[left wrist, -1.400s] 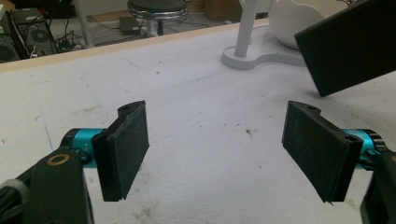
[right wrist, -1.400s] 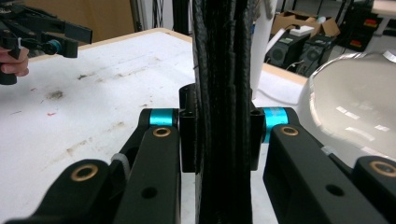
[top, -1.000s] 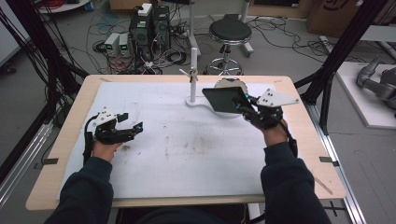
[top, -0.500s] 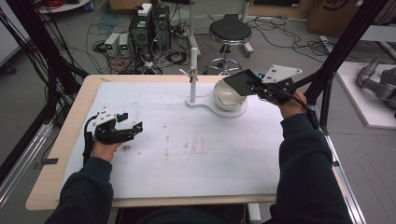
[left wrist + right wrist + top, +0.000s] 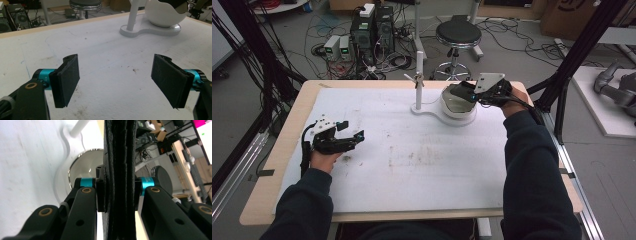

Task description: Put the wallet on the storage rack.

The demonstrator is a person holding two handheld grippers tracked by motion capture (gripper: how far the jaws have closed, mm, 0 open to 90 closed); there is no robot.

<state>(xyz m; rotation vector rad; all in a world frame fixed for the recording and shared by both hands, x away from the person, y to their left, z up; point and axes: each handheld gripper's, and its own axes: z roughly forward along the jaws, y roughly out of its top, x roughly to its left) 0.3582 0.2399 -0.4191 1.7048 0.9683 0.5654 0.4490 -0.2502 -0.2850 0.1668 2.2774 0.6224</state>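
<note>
— Right gripper [image 5: 473, 95] fingers?
— Pressed narrow on both faces of the black folded case [image 5: 120, 157], held edge-up just above the white bowl stand [image 5: 457, 109], far right of the table [image 5: 287, 150]
— Handling?
— Looked light, limp and layered, grippy rather than slick; best pinched mid-face so the layers stayed together
— Room?
— Crowded by the white post [image 5: 418, 80] beside the bowl and by the far edge; open mat toward the left gripper [image 5: 347, 139], spread wide on nothing
</note>
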